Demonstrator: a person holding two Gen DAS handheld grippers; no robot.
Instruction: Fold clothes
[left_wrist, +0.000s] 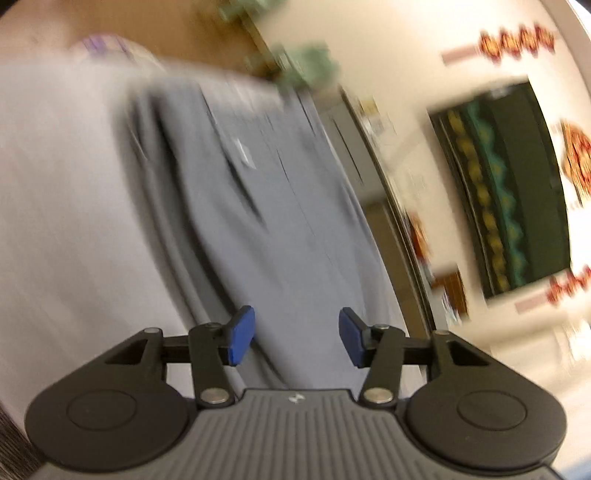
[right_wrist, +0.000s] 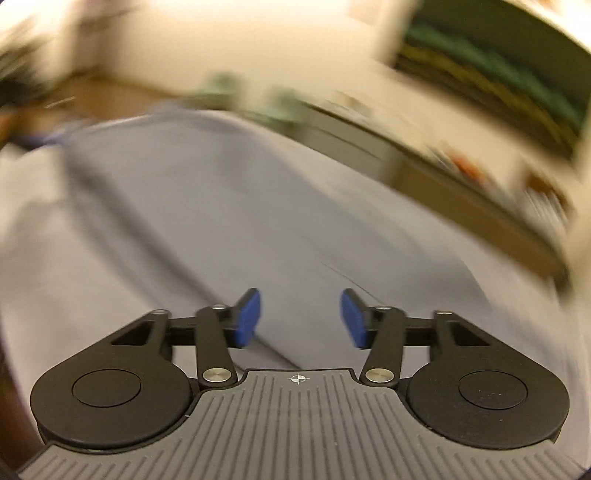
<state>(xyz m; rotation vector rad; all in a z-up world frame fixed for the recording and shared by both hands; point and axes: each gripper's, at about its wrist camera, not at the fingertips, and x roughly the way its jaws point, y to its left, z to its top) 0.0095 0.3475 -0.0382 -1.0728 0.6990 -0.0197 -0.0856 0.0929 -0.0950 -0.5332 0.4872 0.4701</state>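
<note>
A grey garment (left_wrist: 258, 192) lies spread on a white table (left_wrist: 55, 203), with folds along its left side. My left gripper (left_wrist: 297, 336) is open and empty, just above the garment's near end. In the right wrist view the same grey garment (right_wrist: 229, 206) fills the middle, blurred by motion. My right gripper (right_wrist: 300, 319) is open and empty, over the garment's near part, with its left edge under the left finger (right_wrist: 248, 319). Both views are blurred.
The white table (right_wrist: 44, 258) runs left of the garment. Beyond the table's far edge stand a wall with a dark board (left_wrist: 517, 192), red decorations (left_wrist: 517, 40) and green plants (left_wrist: 306, 62). A brown floor (left_wrist: 177, 22) shows at the back.
</note>
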